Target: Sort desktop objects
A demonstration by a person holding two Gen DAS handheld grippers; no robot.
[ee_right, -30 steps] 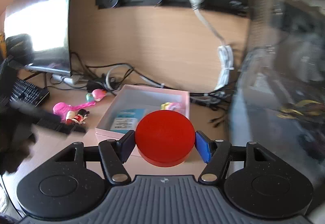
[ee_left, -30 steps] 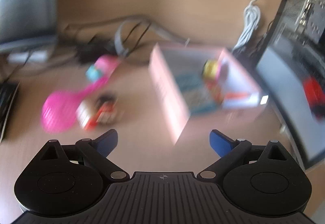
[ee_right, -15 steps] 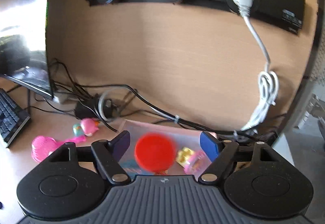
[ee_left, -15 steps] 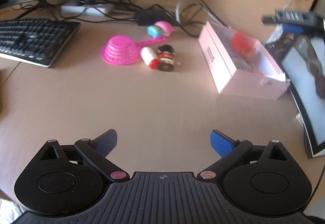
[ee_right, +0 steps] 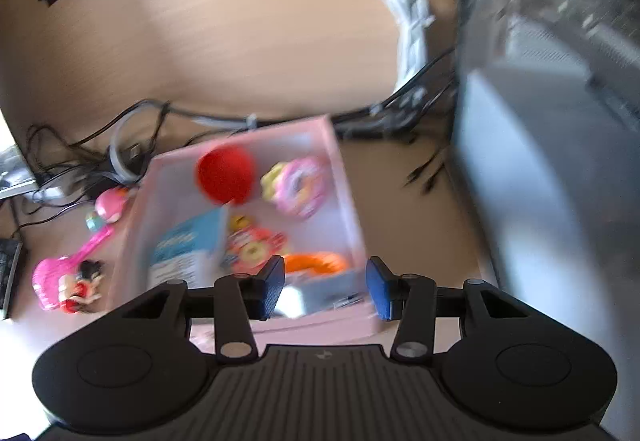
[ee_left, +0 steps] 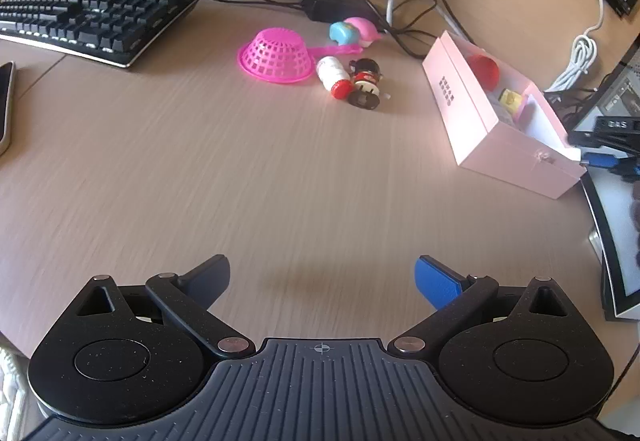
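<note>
Red disc (ee_right: 225,174) sits in the pink box (ee_right: 344,177), far end, smooth matte round shape, beside a glossy pink-and-yellow ring toy (ee_right: 298,185). The box is a thin-walled cardboard rectangle, open top; inside are also a blue-white card (ee_right: 186,249), an orange ring (ee_right: 316,262) and a red-yellow flower toy (ee_right: 250,247), all blurred.

Right tongs (ee_right: 326,287) hang over the box's near end, jaws just been closing, nothing between the blue pads, released.

Left tongs (ee_left: 322,281) spread wide over bare wood-grain counter (ee_left: 240,169), empty.

Out on the counter, well apart from the box: pink plastic lattice strainer (ee_left: 276,55) lying dome-up, a white bottle w/ red cap (ee_left: 331,75) on its side, touching a small black-haired doll (ee_left: 365,81). Behind them, a blue-and-pink rounded toy (ee_left: 352,32) by a cable tangle. Black keyboard (ee_left: 92,15) far left.
</note>
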